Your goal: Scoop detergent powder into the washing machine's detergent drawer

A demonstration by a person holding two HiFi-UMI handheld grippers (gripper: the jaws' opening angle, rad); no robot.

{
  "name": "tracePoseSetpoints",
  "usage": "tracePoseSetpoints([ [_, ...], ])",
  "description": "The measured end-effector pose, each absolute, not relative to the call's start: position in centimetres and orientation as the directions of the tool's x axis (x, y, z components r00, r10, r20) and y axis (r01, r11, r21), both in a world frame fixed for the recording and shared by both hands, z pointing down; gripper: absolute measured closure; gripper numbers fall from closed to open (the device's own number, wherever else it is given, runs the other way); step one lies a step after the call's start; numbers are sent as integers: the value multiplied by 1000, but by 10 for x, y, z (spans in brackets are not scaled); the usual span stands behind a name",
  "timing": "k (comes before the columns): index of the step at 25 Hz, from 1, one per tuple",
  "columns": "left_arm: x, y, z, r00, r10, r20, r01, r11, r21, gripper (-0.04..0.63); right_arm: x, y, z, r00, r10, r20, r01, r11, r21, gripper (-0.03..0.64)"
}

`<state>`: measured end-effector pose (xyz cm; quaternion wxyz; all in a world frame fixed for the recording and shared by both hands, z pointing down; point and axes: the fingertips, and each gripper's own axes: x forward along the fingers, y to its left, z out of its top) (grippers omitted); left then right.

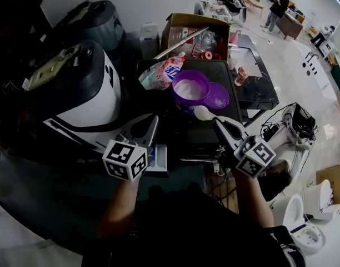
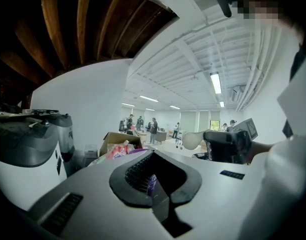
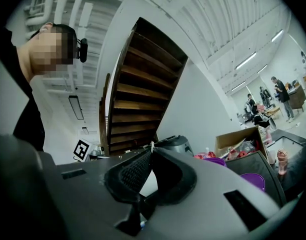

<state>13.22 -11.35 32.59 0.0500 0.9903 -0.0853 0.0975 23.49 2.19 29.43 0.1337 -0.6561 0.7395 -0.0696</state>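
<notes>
You are pinching the handle of the small white plastic scoop (image 1: 205, 113) in your right gripper (image 1: 219, 122), with its jaws closed tight on it. The scoop's bowl is hovering just in front of the round purple plastic tub (image 1: 174, 82) of white detergent powder (image 1: 189, 88), and the tub's purple lid (image 1: 219, 97) is lying beside it. Your left gripper (image 1: 153, 120) is carrying nothing, and its jaws are drawn together. It is sitting just beside the pale blue-white detergent drawer (image 1: 159, 159), which is standing pulled out, nearer to you than the tub.

I cannot tell whether the scoop is loaded. If it is, you are probably risking a spill on the way across. The handle is thin, so it could be twisting in the jaws and tipping the bowl before it is over the drawer. The drawer's opening is looking small next to the scoop, so a quick pour may be throwing powder over its edges. Your left gripper is also crowding the drawer, so the two could be colliding as the scoop comes in.
</notes>
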Motion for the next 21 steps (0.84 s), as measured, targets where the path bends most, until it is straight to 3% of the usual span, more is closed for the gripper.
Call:
tracePoseSetpoints([
  [21, 142, -109, 333, 964, -147, 221, -169, -982, 87, 588, 243, 20, 297, -110, -988, -106, -957, 134, -256, 598],
])
